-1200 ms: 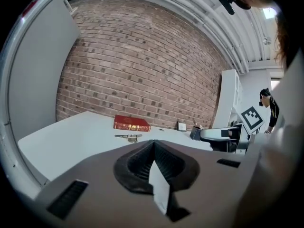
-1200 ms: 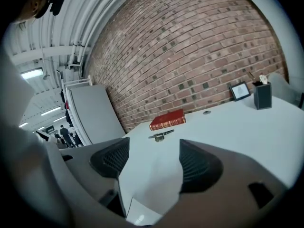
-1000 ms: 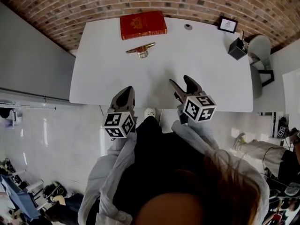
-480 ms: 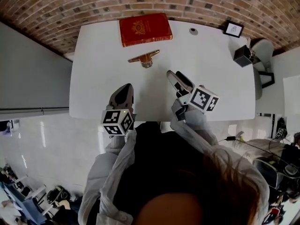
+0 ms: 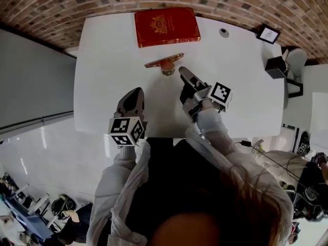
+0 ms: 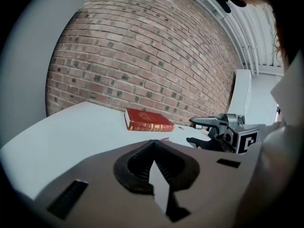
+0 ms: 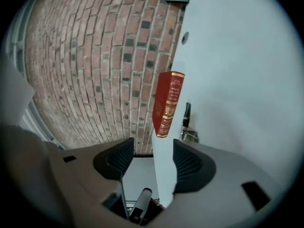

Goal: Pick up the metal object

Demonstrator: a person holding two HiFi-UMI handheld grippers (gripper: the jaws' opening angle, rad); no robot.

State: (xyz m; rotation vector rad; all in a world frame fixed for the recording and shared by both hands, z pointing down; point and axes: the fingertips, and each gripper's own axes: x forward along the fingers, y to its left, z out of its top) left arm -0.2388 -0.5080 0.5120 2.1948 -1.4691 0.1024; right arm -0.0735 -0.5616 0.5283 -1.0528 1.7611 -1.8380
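The metal object [image 5: 164,63] is a brass-coloured bar on a small base. It lies on the white table [image 5: 102,70], just in front of a red book [image 5: 166,26]. My right gripper [image 5: 184,81] is rolled on its side a little to the right of the object and short of it. Its jaws are closing with nothing between them. In the right gripper view the metal object [image 7: 186,123] and the red book [image 7: 167,103] stand ahead of the gripper [image 7: 154,152]. My left gripper [image 5: 134,94] hovers shut over the table's near edge, holding nothing.
A small picture frame [image 5: 268,34], a black box [image 5: 277,66] and a small round disc [image 5: 223,32] sit at the table's far right. A chair [image 5: 296,60] stands beyond that end. A brick surface [image 5: 77,4] borders the far side.
The right gripper has moved forward across the table toward the metal object, rolled onto its side and narrowed its jaws. The left gripper has hardly moved.
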